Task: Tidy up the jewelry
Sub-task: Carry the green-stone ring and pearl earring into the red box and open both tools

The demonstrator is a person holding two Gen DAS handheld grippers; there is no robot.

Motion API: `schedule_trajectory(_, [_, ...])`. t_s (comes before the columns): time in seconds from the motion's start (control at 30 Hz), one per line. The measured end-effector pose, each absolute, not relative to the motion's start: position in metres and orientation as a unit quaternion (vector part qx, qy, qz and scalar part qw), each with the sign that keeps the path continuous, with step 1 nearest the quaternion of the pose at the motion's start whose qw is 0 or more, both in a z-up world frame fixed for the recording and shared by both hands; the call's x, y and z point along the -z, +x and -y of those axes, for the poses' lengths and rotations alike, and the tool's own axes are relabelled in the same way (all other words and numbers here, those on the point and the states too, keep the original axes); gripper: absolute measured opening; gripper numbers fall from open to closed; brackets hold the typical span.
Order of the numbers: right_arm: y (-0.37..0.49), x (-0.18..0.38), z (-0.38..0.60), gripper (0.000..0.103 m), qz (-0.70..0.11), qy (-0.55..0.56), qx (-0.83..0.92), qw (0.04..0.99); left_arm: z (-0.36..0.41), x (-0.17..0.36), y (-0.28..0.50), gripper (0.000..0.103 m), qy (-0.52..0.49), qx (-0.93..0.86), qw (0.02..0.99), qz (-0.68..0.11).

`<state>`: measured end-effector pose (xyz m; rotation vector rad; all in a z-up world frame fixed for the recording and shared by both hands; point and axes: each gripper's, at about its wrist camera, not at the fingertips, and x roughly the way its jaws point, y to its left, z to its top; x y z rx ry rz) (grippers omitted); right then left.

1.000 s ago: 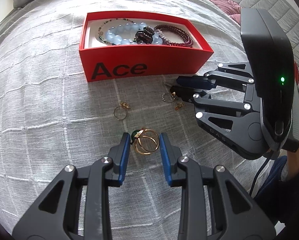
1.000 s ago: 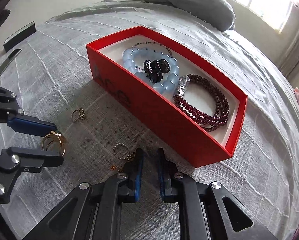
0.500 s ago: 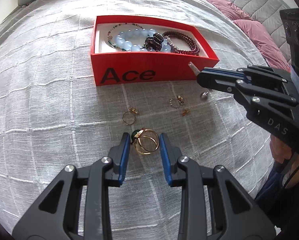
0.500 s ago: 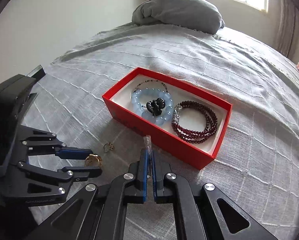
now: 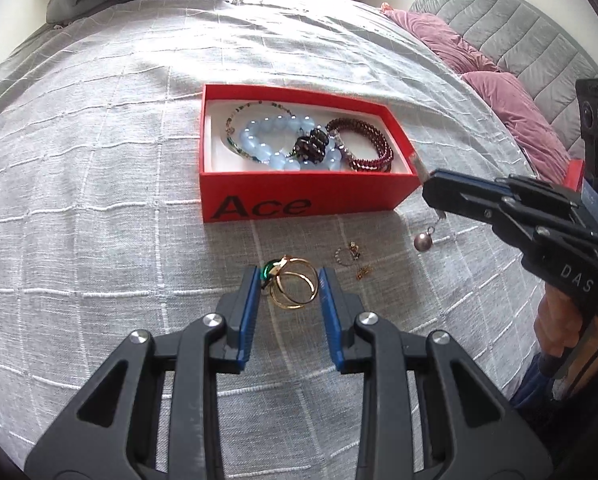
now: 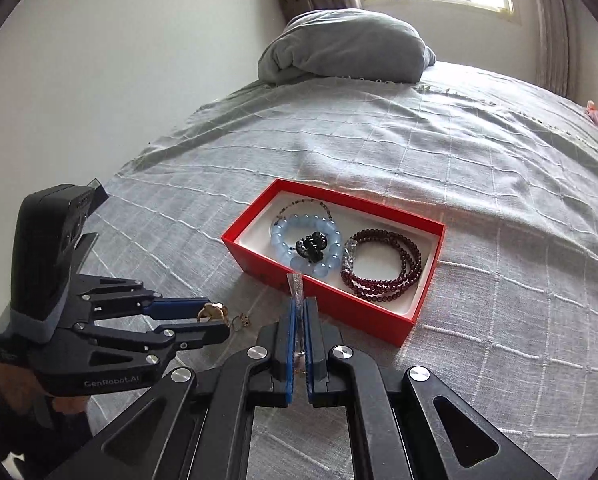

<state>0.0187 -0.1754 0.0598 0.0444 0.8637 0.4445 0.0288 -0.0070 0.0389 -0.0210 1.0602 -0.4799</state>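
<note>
Between the blue pads of the left gripper (image 5: 286,286), a gold double ring with a green stone (image 5: 289,282) is held clear of the grey bedspread (image 5: 99,200); the jaws stand at a narrow gap set by the ring's width. Nearest the right wrist camera, the right gripper (image 6: 299,308) is closed on a small clear packet (image 6: 297,285), whose top edge projects upward past the fingertips. In the left wrist view, a round bead pendant (image 5: 423,242) is seen hanging below that gripper, apparently from the packet.

The red box (image 5: 299,190) lies ahead of both grippers, its long axis running across the left wrist view, with the right-hand end just beside the right gripper. The right hand is judged to be nearer to that end. A blue bead bracelet (image 6: 307,246) and a dark red bead bracelet (image 6: 383,266) already lie inside.

Loose small pieces (image 5: 351,258) on the bedspread are shown clearly only in the left wrist view. The pendant is hidden from the right wrist view. The open space at the box's right end is shown better by the right wrist view.
</note>
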Motion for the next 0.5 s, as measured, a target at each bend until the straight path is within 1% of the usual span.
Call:
schedule_trajectory(0.33, [0.023,-0.069,0.187,0.004,-0.401,0.048,-0.194,0.894,-0.002,-0.066,0.055,0.032,-0.049,0.216,0.850,-0.478])
schedule_trajectory(0.5, [0.037,-0.072,0.197,0.004,-0.400,0.079,-0.169,0.897,0.003,-0.069,0.077,0.032,-0.099,0.227,0.837,-0.487])
